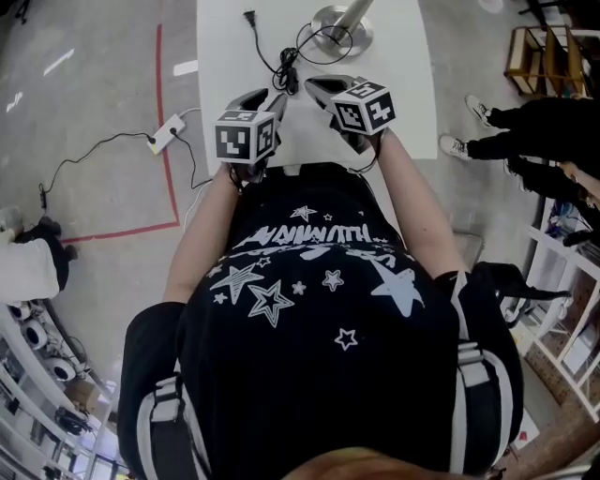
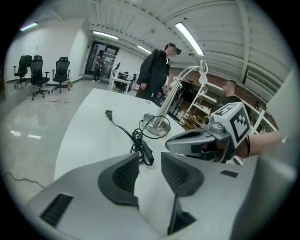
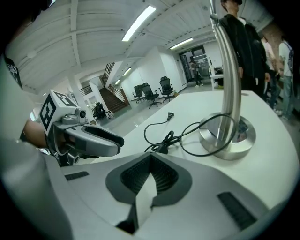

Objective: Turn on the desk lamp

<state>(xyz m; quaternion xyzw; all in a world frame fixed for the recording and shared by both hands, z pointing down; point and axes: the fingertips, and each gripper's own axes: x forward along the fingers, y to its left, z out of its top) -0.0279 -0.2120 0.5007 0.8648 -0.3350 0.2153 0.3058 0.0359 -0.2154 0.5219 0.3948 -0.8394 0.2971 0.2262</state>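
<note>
The desk lamp stands at the far end of the white table (image 1: pixel 403 112), with a round metal base (image 1: pixel 340 23) and a curved chrome stem (image 2: pixel 176 89). Its black cord lies coiled on the tabletop with an inline switch (image 2: pixel 146 151), and the plug (image 1: pixel 249 16) lies loose on the table. My left gripper (image 1: pixel 267 97) hovers above the near table edge. Its jaws stand open (image 2: pixel 150 157) with nothing between them, and the switch lies just beyond the tips. My right gripper (image 1: pixel 312 85) hangs beside it, shut (image 3: pixel 151 157) on nothing and facing the lamp base (image 3: pixel 228 138).
A power strip (image 1: pixel 167 132) with a cable lies on the floor left of the table, beside a red tape line (image 1: pixel 161 84). People stand to the right (image 1: pixel 525 131) and beyond the table (image 2: pixel 154 70). Shelving (image 1: pixel 539 56) is at the right, office chairs (image 2: pixel 42 75) far off.
</note>
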